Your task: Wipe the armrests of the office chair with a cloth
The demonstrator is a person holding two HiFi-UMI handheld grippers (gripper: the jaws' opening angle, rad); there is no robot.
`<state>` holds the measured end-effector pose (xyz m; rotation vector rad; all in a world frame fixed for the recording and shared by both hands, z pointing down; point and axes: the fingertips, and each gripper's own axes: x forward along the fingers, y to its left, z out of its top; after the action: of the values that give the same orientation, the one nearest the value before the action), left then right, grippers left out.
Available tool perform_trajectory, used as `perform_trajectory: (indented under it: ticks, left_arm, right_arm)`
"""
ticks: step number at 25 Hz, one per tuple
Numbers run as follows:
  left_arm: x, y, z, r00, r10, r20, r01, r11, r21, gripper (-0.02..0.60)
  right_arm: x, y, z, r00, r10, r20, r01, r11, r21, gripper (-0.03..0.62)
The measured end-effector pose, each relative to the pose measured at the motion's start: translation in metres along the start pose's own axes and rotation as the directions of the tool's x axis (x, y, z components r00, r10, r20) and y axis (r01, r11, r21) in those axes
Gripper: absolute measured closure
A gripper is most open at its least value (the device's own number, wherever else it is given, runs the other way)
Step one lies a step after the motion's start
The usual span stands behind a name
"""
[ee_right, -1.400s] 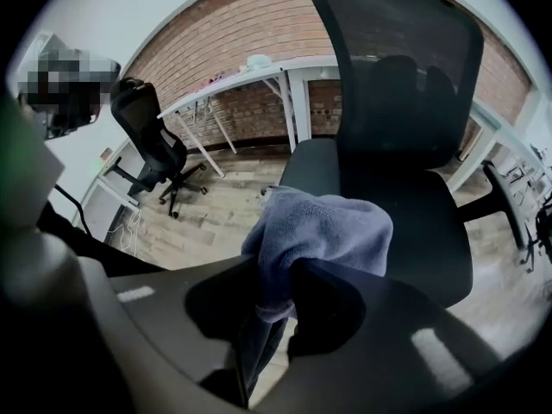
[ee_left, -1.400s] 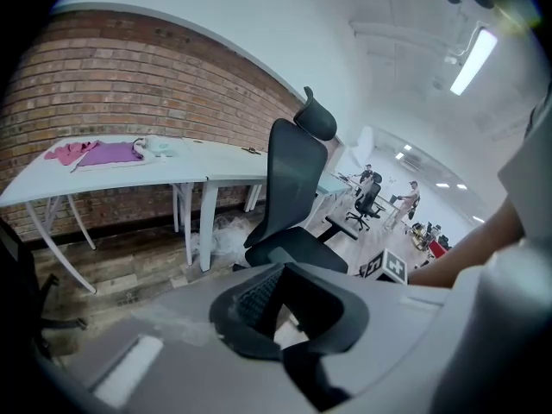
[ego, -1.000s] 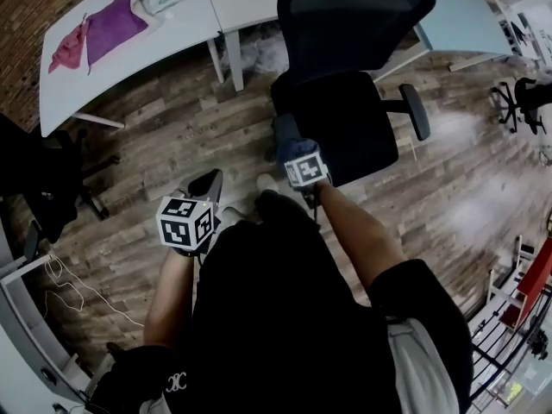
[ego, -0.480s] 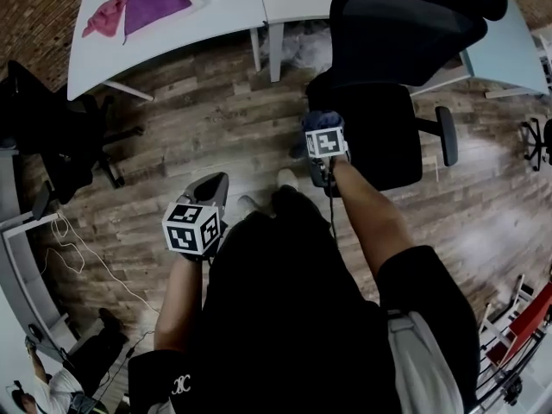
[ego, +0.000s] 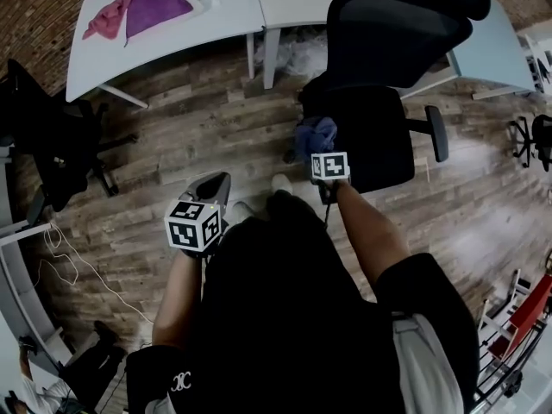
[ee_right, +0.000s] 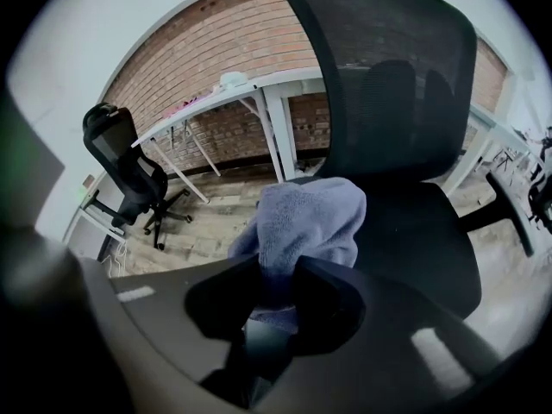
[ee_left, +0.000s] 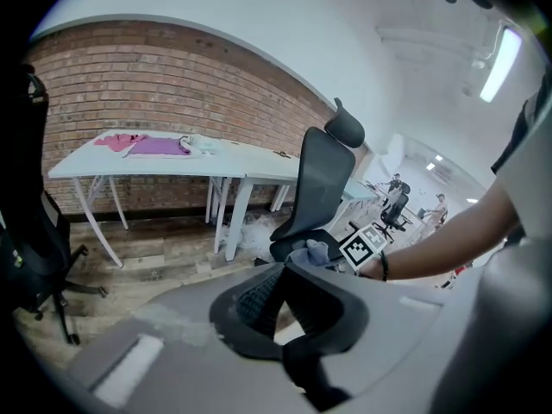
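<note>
While my left tool hangs empty, my right tool pinches the cloth.
Over the wooden floor my left jaws press together with nothing between them; further right, my right jaws clamp the blue cloth's lower fold, its bulk bunched above them at the office chair seat's edge; one armrest sits far right, apart from the cloth.

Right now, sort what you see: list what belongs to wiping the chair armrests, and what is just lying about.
For the job: blue cloth, in the right gripper jaws; office chair; its armrest.
Lying about: purple cloth and pink cloth on the white table; second black chair.
</note>
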<state>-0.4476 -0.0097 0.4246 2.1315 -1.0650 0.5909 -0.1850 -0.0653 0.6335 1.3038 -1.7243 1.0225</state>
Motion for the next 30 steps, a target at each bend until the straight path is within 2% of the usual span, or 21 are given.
perform_trajectory:
  ticks: [7,11,14,17,20,22,24,27,30]
  left_arm:
    - [0.01,-0.006,-0.009,0.993,-0.109,-0.035,0.111,0.993,0.051,0.575]
    - [0.019,-0.015,-0.019,0.981,-0.177,-0.084,0.186,0.975,0.118,0.575]
    - [0.024,-0.017,-0.021,0.972,-0.201,-0.125,0.22,0.96,0.17,0.575]
    - [0.028,-0.018,-0.02,0.967,-0.205,-0.149,0.231,0.955,0.186,0.575]
    - [0.041,-0.024,-0.016,0.963,-0.198,-0.183,0.234,0.95,0.208,0.575]
    - [0.054,-0.032,-0.008,0.964,-0.188,-0.19,0.229,0.948,0.221,0.575]
    - [0.068,-0.043,0.0,0.965,-0.175,-0.194,0.219,0.948,0.231,0.575]
    - [0.092,-0.06,0.006,0.964,-0.158,-0.213,0.209,0.947,0.245,0.575]
    - [0.117,-0.075,0.007,0.964,-0.134,-0.23,0.192,0.948,0.253,0.575]
  right_arm:
    - [-0.029,0.019,-0.066,0.999,-0.025,-0.026,0.027,0.995,0.093,0.497]
    - [-0.041,0.025,-0.097,0.999,-0.032,-0.017,0.035,0.98,0.195,0.499]
    - [-0.055,0.026,-0.1,0.998,-0.038,0.046,0.025,0.963,0.269,0.5]
    - [-0.067,0.024,-0.099,0.994,-0.036,0.106,0.005,0.959,0.285,0.5]
    - [-0.076,0.021,-0.089,0.986,0.031,0.163,-0.079,0.951,0.3,0.502]
    - [-0.084,0.018,-0.079,0.974,0.107,0.201,-0.161,0.947,0.278,0.503]
    - [-0.093,0.009,-0.069,0.962,0.163,0.22,-0.209,0.955,0.208,0.51]
    - [-0.105,-0.015,-0.053,0.95,0.193,0.245,-0.216,0.974,0.07,0.51]
    - [-0.11,-0.043,-0.04,0.947,0.228,0.225,-0.213,0.973,-0.088,0.51]
